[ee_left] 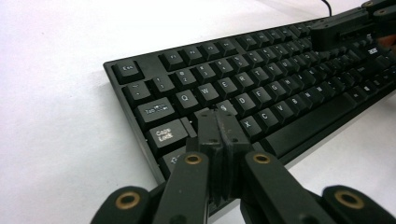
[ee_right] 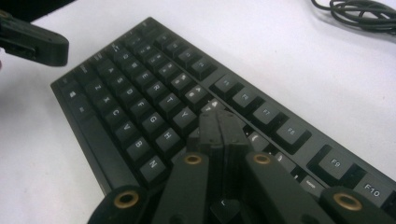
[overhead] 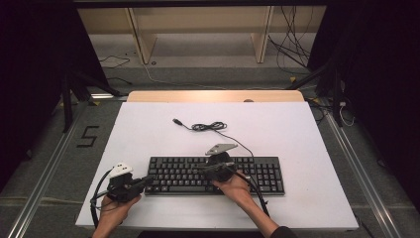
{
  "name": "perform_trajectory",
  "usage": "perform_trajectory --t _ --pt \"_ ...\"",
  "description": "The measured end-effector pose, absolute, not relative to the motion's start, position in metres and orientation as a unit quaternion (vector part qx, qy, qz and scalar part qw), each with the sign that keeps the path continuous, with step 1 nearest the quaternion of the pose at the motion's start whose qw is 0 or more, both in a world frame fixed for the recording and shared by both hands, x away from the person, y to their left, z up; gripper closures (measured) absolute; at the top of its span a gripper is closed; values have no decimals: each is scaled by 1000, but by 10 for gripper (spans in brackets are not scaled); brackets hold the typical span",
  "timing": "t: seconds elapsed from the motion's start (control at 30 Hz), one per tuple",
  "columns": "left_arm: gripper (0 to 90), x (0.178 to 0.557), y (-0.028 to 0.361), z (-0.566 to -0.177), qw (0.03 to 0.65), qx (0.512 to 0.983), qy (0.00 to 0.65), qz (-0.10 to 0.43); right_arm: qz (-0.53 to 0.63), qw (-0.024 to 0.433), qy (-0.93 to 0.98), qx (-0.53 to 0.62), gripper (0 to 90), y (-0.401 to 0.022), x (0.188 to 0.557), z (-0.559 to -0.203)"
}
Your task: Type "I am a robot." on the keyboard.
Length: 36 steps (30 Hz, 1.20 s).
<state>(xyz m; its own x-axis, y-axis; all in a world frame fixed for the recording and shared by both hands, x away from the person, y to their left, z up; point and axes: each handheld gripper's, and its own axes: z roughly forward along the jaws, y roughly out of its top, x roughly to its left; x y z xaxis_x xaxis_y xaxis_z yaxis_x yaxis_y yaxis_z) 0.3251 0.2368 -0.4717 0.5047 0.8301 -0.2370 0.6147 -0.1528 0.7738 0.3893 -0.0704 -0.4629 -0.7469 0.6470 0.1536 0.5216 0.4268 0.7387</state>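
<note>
Squarely across the near half of a white table (overhead: pixel 148 119), a black keyboard (overhead: pixel 178 171) lies with its long edge toward the person, its cable (overhead: pixel 210 127) running off the far side and looping loosely on the bare surface so that it stays out of the working area. Both sets of tongs are pressed together with nothing between them, a posture that seems chosen to turn each pair of black jaws into a single blunt point fit for pressing one key at a time rather than for grasping. The left tongs (ee_left: pixel 220 122) hang over the keyboard's left end, their tip above the keys just right of Caps Lock (ee_left: pixel 165 134), near the A and S row; whether the tip touches a key cannot be told. The right tongs (ee_right: pixel 219 122) are angled over the middle of the board, their tip close to the number row, above the Y key (ee_right: pixel 185 116) and beside the function keys (ee_right: pixel 266 113); contact there is likewise unclear. In the high view the left hand (overhead: pixel 115 204) rests at the table's front edge beside the keyboard's corner while the right hand (overhead: pixel 233 187) reaches over its front rail, a split much like a typist's, one end each. By appearance the work in hand is key pressing.
</note>
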Motion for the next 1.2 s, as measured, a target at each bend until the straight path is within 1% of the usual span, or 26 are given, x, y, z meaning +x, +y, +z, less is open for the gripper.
perform_trajectory --t 0.6,1.2 --pt "889 331 235 -478 411 763 486 112 394 79 845 354 900 -67 394 -470" --pt "889 333 234 -481 398 767 489 118 386 78 847 357 900 -65 396 -474"
